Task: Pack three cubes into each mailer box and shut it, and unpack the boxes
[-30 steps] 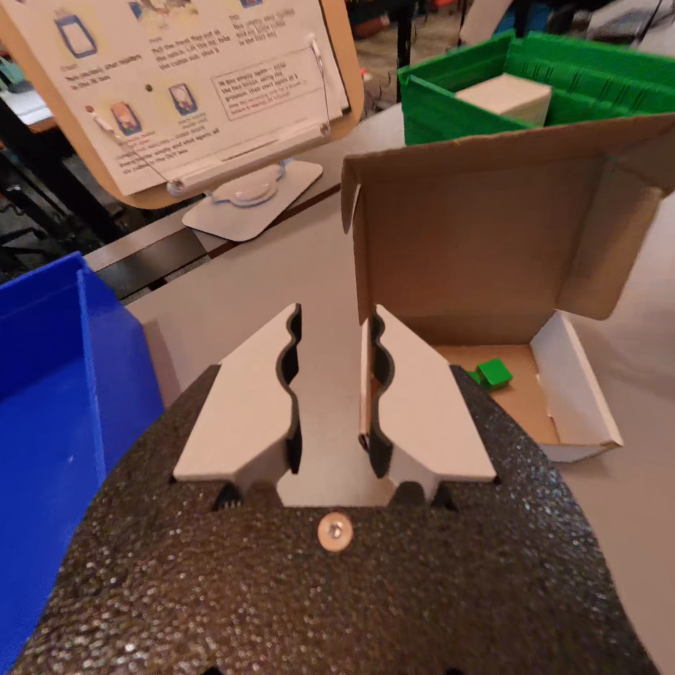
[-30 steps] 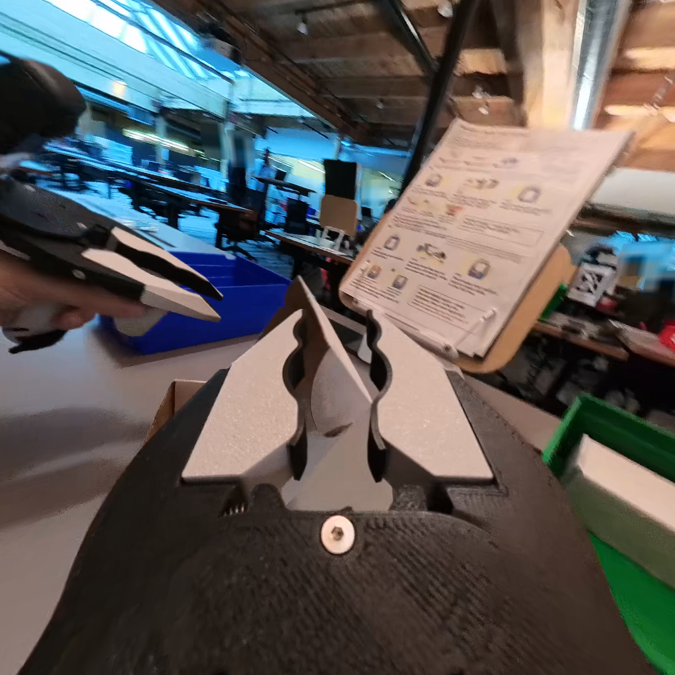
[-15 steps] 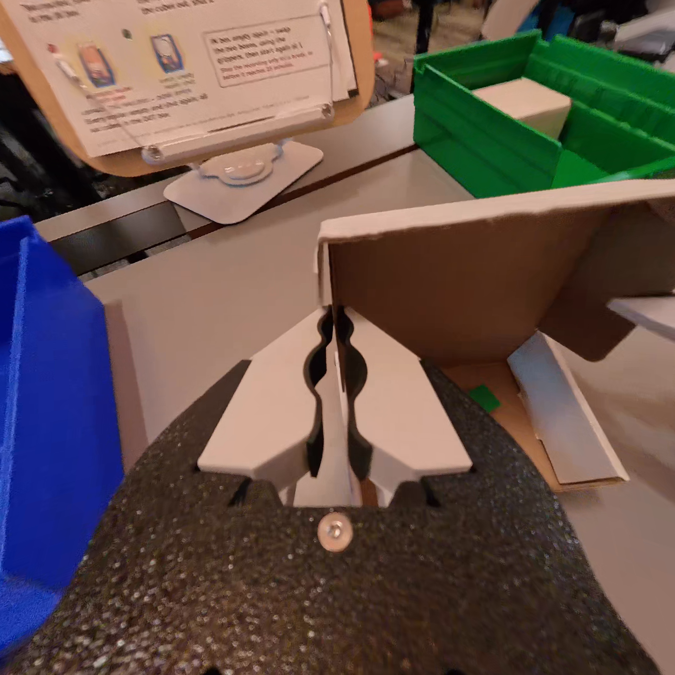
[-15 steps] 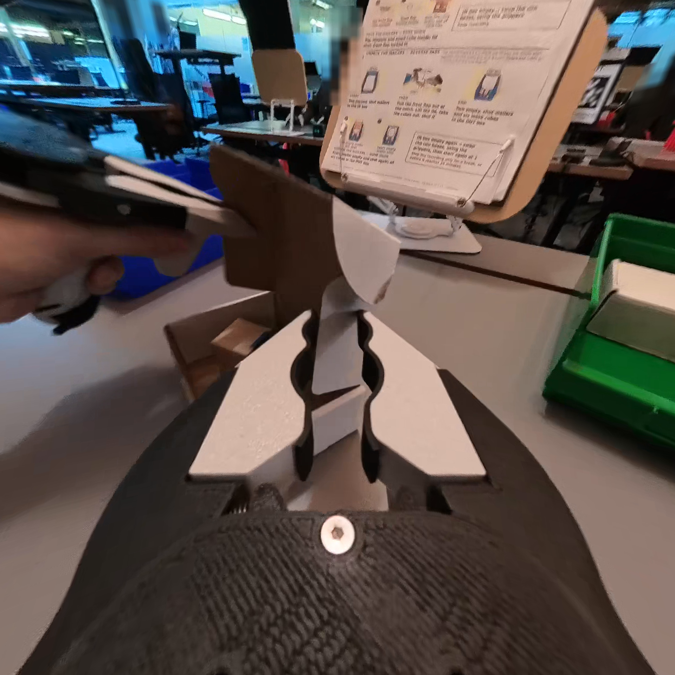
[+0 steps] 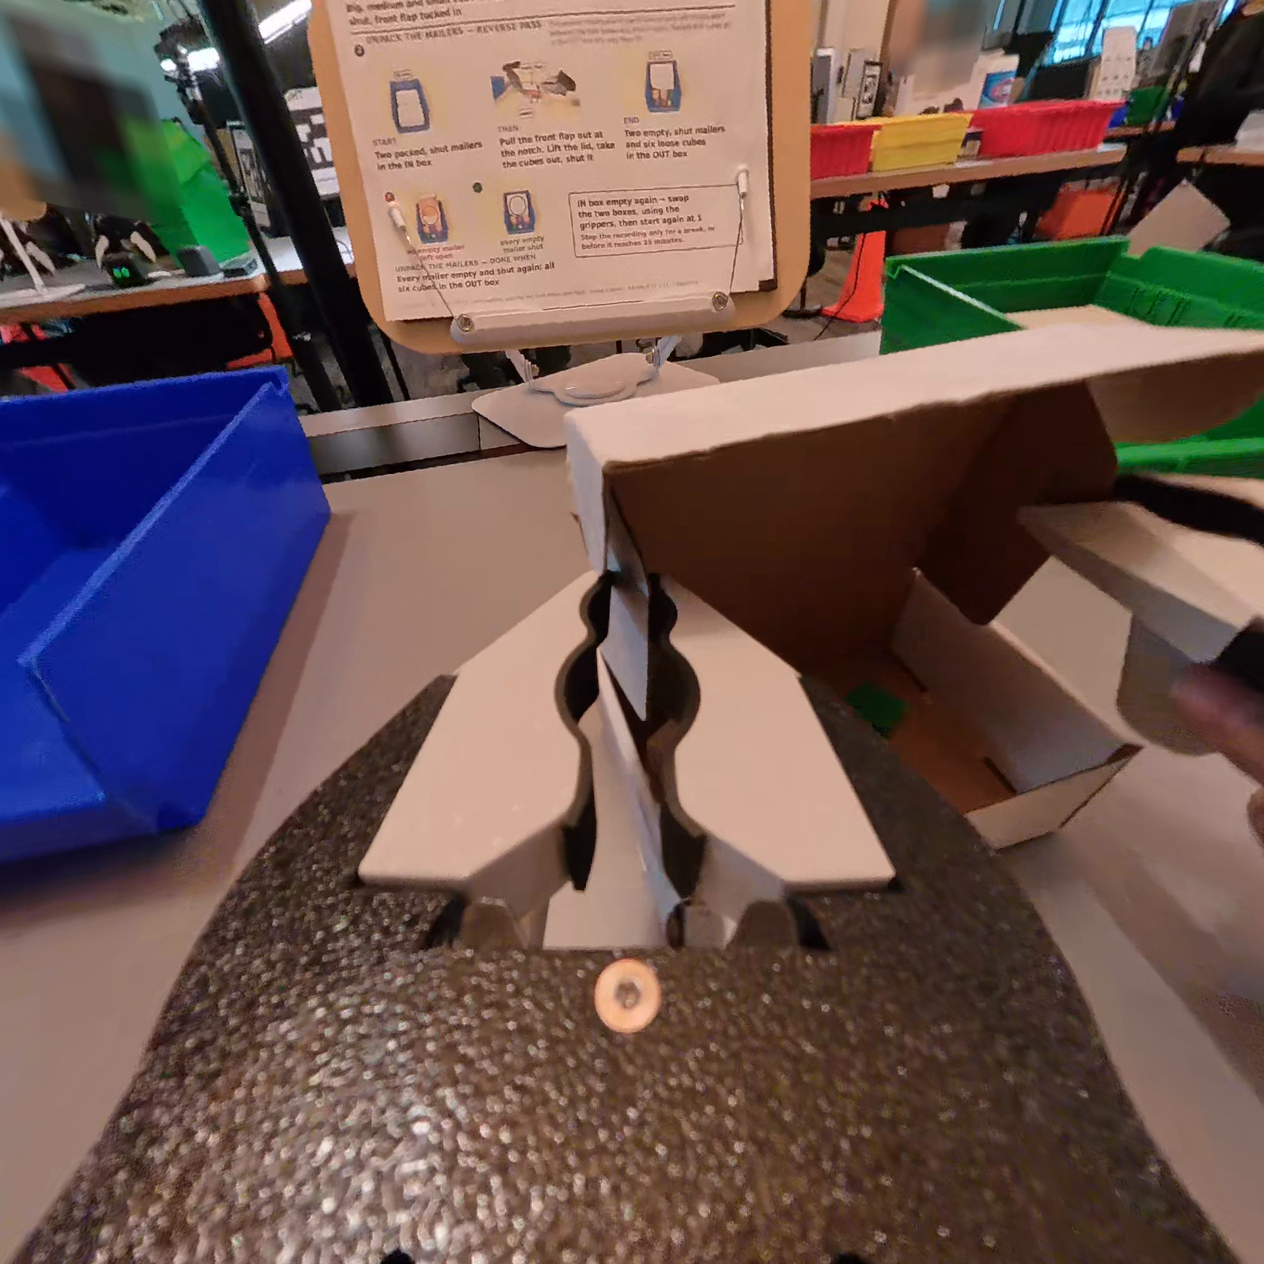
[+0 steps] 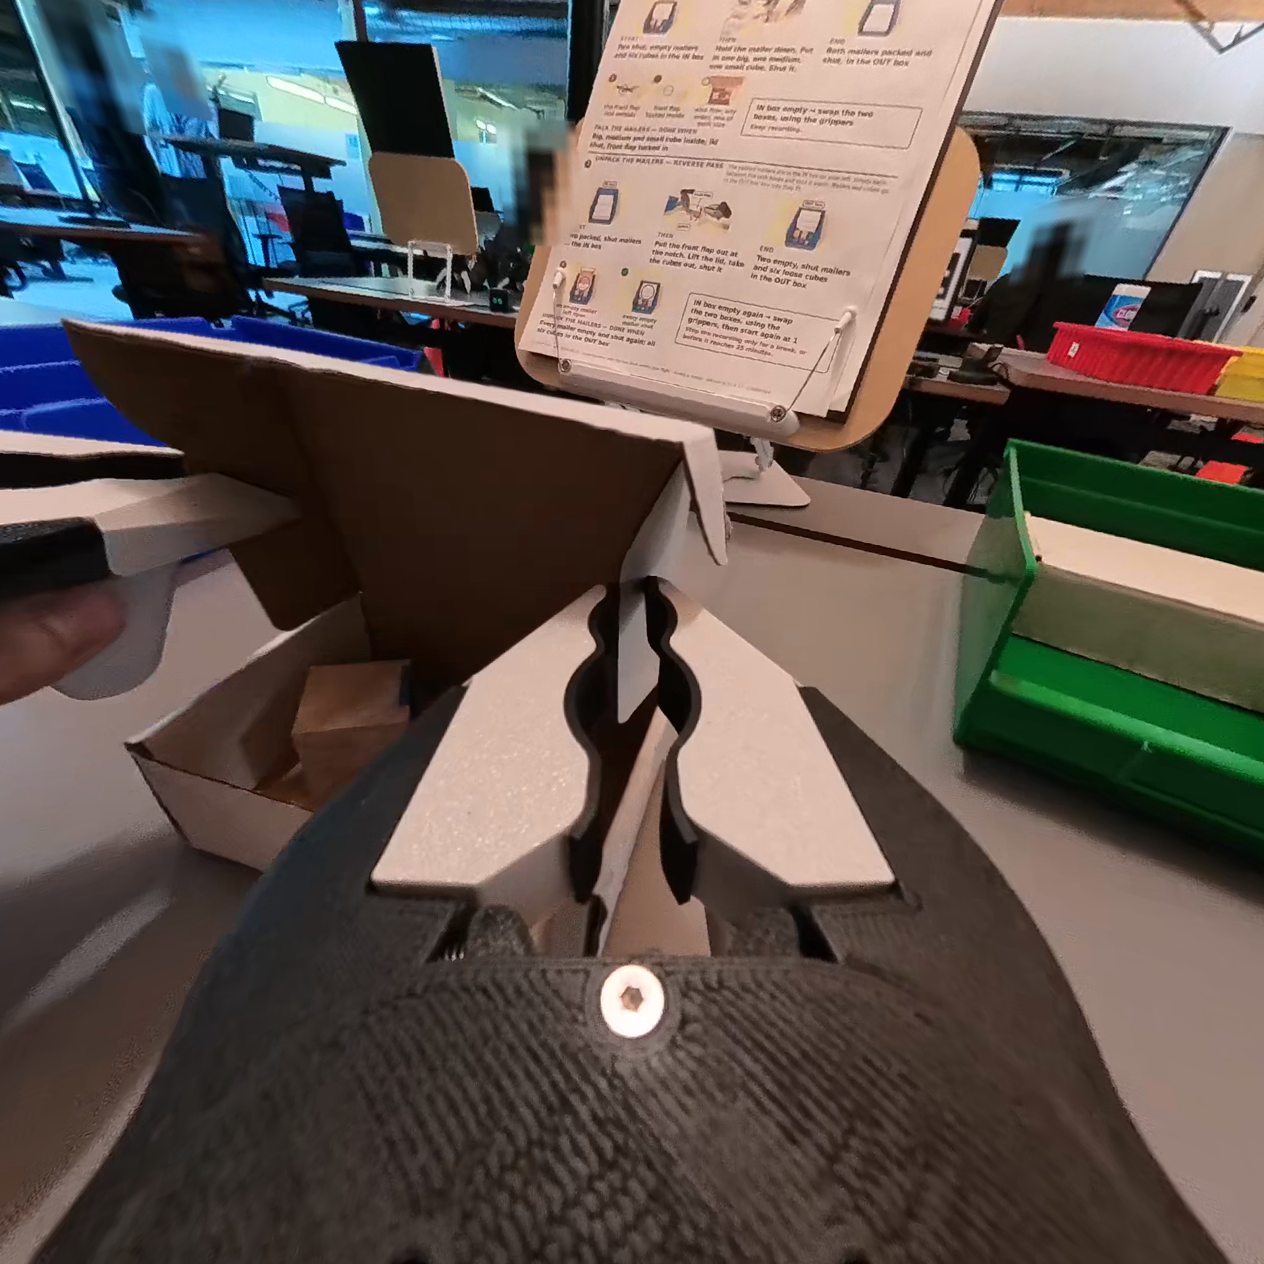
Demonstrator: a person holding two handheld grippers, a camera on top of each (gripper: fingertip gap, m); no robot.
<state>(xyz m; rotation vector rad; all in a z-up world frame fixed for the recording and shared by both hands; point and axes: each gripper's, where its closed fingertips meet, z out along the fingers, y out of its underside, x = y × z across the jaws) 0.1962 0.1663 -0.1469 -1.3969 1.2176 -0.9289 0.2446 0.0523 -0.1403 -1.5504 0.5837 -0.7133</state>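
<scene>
Blue plastic bin (image 5: 137, 615): far left on the grey table (image 5: 424, 581), apart from the box.
My left claw (image 5: 626, 595): clamped on the left side flap of the lid.
White cardboard mailer box (image 5: 1012, 718): centre of the table, brown-lined lid (image 5: 821, 520) raised over it.
Small green cube (image 5: 879, 708): lying on the box floor.
My right claw (image 6: 633, 602): pinching the lid's right side flap.
Green plastic crate (image 6: 1094, 684): far right, a closed white box (image 6: 1149, 588) inside.
</scene>
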